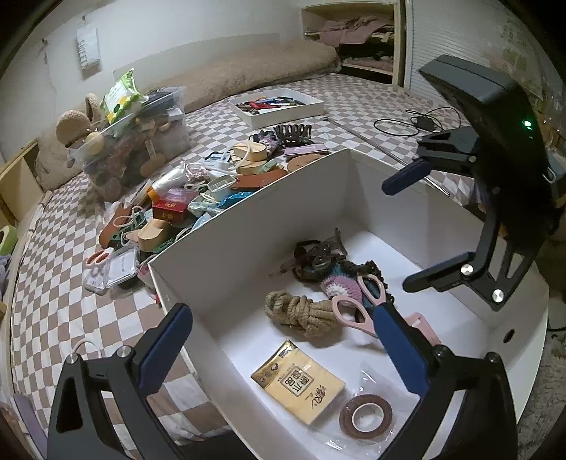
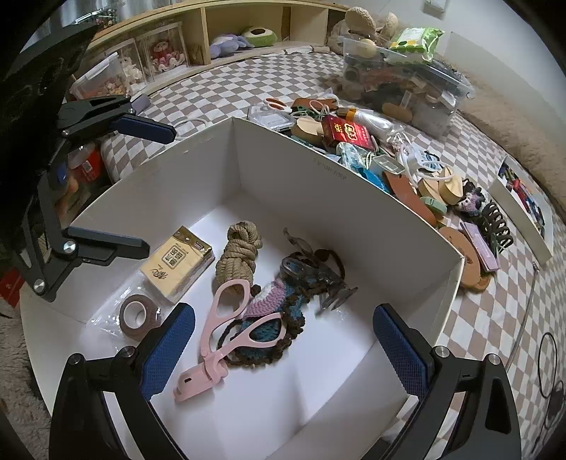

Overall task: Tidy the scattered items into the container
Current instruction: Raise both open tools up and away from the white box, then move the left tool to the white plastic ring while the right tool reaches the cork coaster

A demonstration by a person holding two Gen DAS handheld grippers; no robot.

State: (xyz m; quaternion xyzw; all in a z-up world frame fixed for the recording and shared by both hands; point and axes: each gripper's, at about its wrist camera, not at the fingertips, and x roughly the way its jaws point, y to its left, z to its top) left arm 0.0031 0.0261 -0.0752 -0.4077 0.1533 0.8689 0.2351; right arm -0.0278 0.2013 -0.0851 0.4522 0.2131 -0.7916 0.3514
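A white box (image 1: 247, 226) (image 2: 290, 170) stands on the checkered bed. Inside lie a pink eyelash curler (image 2: 223, 329) (image 1: 348, 311), a rope bundle (image 2: 238, 253) (image 1: 299, 313), a crochet piece (image 2: 269, 318), a yellow tissue pack (image 2: 177, 262) (image 1: 299, 380), a brown tape roll (image 2: 136, 316) (image 1: 366, 415) and a dark clip (image 2: 318, 272). My left gripper (image 1: 283, 350) is open and empty over the box's near-left wall. My right gripper (image 2: 283, 350) is open and empty above the curler; it also shows in the left wrist view (image 1: 406, 233). Scattered items (image 1: 198, 198) (image 2: 371, 148) lie beyond the box.
A clear bin (image 1: 138, 141) (image 2: 399, 78) of oddments stands past the pile. A shallow white tray (image 1: 276, 106) holds small items. A black claw clip (image 1: 293, 132) (image 2: 497, 223), cable (image 1: 417, 124), metal rod (image 1: 375, 141) and wooden shelf (image 2: 247, 32) are around.
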